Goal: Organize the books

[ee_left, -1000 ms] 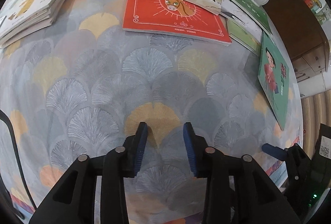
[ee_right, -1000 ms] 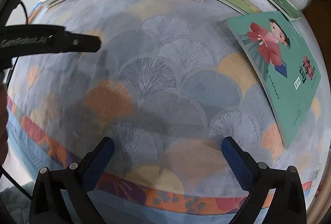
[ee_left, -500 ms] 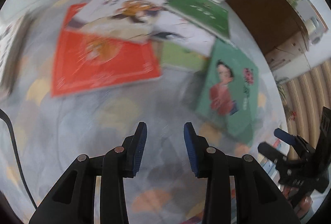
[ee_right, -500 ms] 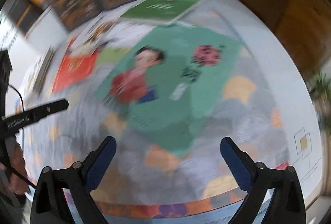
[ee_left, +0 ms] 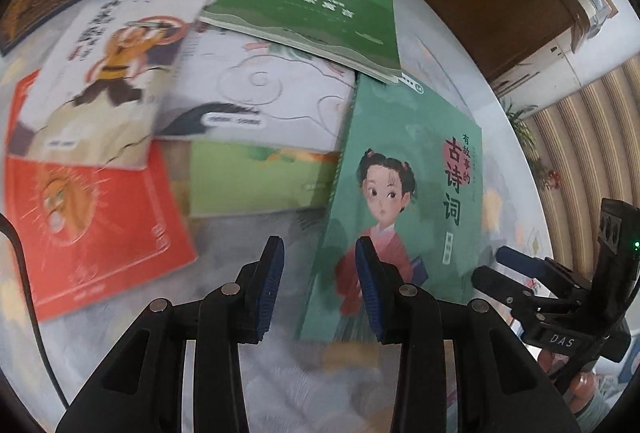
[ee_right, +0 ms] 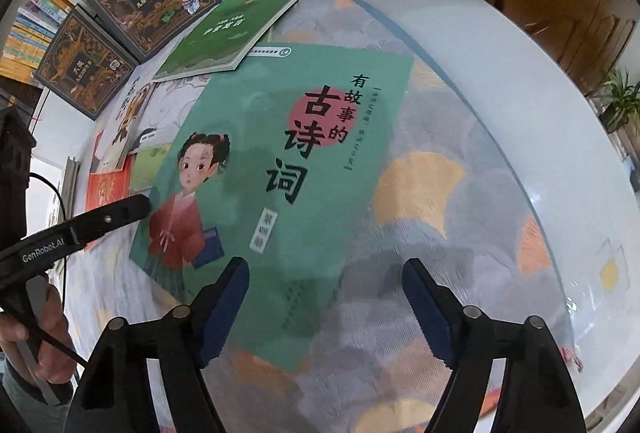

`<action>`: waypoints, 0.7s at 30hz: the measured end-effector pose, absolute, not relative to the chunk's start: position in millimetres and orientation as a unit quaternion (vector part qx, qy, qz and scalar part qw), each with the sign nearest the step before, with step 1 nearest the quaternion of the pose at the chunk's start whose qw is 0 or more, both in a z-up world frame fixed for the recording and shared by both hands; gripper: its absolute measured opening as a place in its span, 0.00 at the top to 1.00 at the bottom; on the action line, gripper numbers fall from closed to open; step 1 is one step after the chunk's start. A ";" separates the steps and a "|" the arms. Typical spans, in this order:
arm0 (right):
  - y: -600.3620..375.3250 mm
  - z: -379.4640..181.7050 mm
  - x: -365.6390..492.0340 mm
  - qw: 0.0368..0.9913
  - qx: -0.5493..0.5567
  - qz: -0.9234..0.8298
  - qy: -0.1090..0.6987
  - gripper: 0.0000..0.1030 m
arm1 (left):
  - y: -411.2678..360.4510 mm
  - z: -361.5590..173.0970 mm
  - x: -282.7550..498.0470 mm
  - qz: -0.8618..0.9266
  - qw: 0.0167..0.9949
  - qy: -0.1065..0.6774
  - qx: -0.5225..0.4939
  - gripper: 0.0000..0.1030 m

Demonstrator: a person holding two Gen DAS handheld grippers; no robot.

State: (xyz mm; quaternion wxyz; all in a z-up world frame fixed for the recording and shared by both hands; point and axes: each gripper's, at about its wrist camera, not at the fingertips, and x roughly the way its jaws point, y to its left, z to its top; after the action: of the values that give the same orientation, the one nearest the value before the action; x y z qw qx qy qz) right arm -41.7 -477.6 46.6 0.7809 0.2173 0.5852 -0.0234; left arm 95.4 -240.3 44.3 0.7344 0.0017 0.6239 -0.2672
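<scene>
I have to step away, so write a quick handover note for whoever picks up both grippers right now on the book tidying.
Left gripper: jaws partly open, nothing between them, over the left edge of the teal girl-cover book.
Right gripper: jaws closing, not yet pressing, above that book's near corner.
Books: the teal one lies flat on the patterned cloth; a dark green book overlaps its far corner; the red book, white warrior book, cloud-pattern book and light green book lie in a loose overlapping heap to the left.
Done: nothing visibly gathered here.
Left: pick up the teal book, then stack the others.
</scene>
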 end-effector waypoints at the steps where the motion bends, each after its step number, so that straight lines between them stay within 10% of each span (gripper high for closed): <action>1: -477.5 43.1 -37.4 0.779 0.220 -0.023 0.586 0.27 | -243.5 42.3 97.5 -0.271 0.731 0.626 0.001 0.67; 21: -439.3 45.1 -62.6 0.771 0.179 0.052 0.609 0.33 | -210.1 32.3 -11.3 -0.306 0.688 0.657 -0.047 0.67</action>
State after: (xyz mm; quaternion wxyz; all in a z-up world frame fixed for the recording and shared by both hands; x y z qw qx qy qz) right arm -62.6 -439.3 45.1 0.7710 0.1788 0.6090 0.0516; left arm -11.3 -210.1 32.3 0.6876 -0.0470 0.6566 -0.3063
